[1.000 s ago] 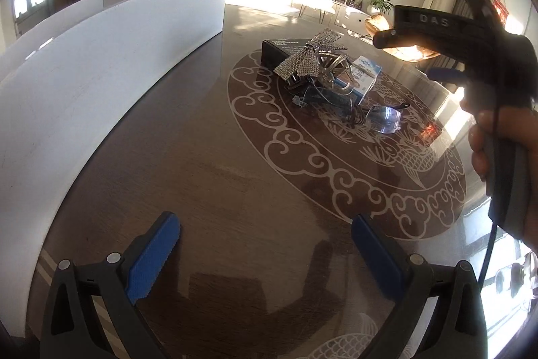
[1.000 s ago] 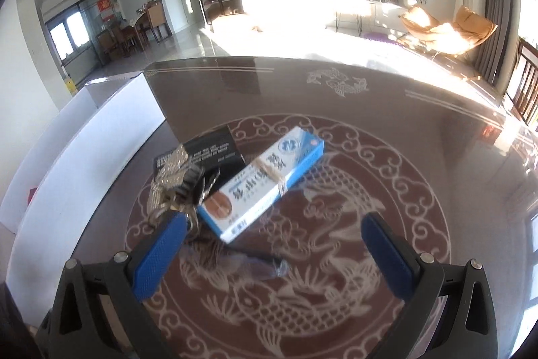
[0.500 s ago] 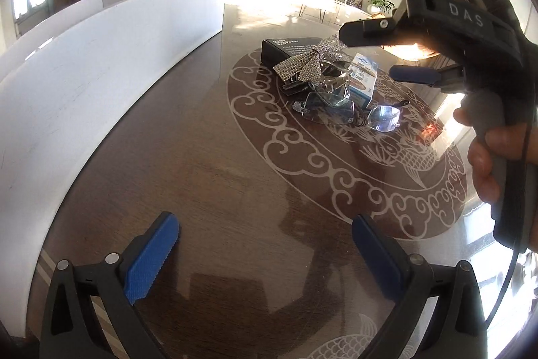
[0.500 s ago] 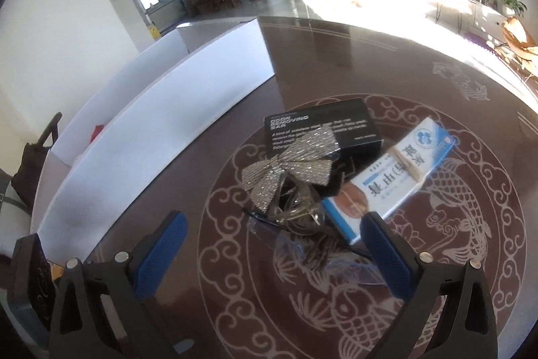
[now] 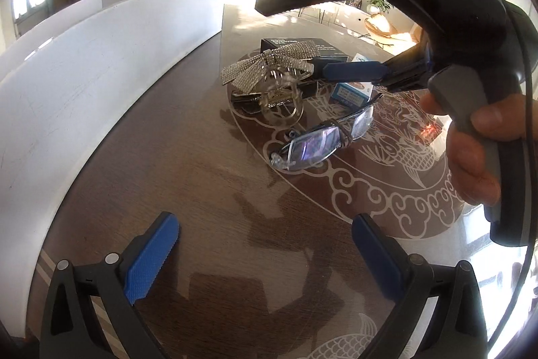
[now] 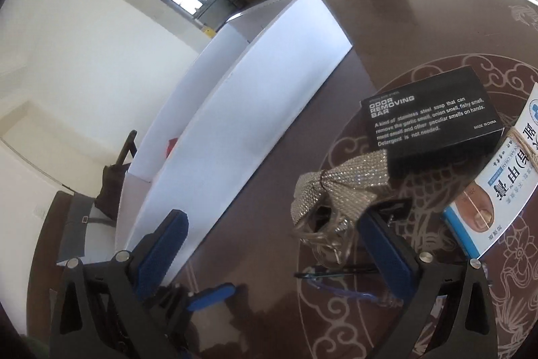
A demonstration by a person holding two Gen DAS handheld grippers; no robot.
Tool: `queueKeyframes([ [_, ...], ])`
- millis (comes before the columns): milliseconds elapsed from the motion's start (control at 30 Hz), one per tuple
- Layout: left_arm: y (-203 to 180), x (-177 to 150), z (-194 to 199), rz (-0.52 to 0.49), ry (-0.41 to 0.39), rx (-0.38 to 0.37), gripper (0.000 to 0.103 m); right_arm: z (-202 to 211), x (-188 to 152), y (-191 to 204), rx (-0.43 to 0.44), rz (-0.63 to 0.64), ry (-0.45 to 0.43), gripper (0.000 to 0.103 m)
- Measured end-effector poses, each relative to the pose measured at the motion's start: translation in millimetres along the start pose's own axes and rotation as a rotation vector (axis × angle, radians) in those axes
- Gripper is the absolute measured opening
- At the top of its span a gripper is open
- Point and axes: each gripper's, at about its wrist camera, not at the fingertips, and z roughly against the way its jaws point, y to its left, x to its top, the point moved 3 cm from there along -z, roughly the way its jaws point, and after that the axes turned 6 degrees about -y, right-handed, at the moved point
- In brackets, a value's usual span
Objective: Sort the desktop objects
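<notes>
Both hand-held grippers (image 5: 265,253) (image 6: 274,244) gape; right one partly hides the hair clip (image 6: 331,190).

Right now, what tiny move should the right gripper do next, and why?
Probably ease the right gripper sideways until the sparkly bow clip sits between its fingers, then close. It is open, and only one finger is beside the clip.
</notes>
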Motion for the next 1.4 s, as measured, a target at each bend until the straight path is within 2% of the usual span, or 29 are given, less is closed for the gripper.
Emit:
queueKeyframes([
  [133, 0.0, 0.0, 0.2, 0.0, 0.001, -0.001, 0.103, 22.1, -0.7, -19.6, -0.276, 0.033, -0.059, 0.102],
  [167, 0.5, -0.1, 0.5, 0.003, 0.0, -0.003, 0.103, 24.9, -2.3, -26.5, -0.294, 0.02, -0.06, 0.102],
  [267, 0.2, -0.1, 0.5, 0.001, 0.0, -0.002, 0.103, 29.1, -10.3, -28.8, -0.245, 0.018, -0.05, 0.103],
  [400, 0.8, 0.5, -0.6, 0.003, -0.001, -0.004, 0.103, 21.4, -27.8, -21.0, -0.18, 0.027, 0.04, 0.103],
  [533, -1.5, -1.0, -0.6, 0.0, 0.0, -0.002, 0.103, 21.7, -57.0, -8.9, -0.011, 0.021, 0.139, 0.103],
  [600, -2.0, -0.7, -0.5, -0.002, 0.0, 0.001, 0.103, 26.8, -64.5, -6.6, 0.038, -0.003, 0.13, 0.103],
  [700, -0.5, -0.7, 0.1, 0.0, 0.0, -0.001, 0.103, 33.7, -66.2, -13.9, -0.049, -0.016, 0.083, 0.103],
  [833, 4.2, -0.4, 1.7, 0.013, -0.006, -0.018, 0.103, 42.0, -65.3, -33.6, -0.242, -0.043, -0.013, 0.103],
  [933, 13.2, 0.4, 6.5, 0.073, -0.025, -0.045, 0.103, 55.0, -64.8, -48.4, -0.376, -0.082, -0.084, 0.103],
  [1067, 32.0, 0.4, 12.7, 0.154, -0.053, 0.004, 0.103, 67.6, -64.3, -58.1, -0.461, -0.166, -0.141, 0.103],
  [1200, 40.0, 0.8, 19.3, 0.164, -0.083, 0.078, 0.103, 60.5, -64.5, -49.6, -0.479, -0.195, -0.178, 0.103],
  [1300, 39.2, 1.6, 16.9, 0.16, -0.074, 0.082, 0.103, 44.4, -64.1, -34.6, -0.518, -0.14, -0.18, 0.103],
  [1400, 39.4, 2.2, 17.4, 0.154, -0.078, 0.092, 0.103, 27.9, -69.4, -18.1, -0.574, -0.022, -0.133, 0.103],
])
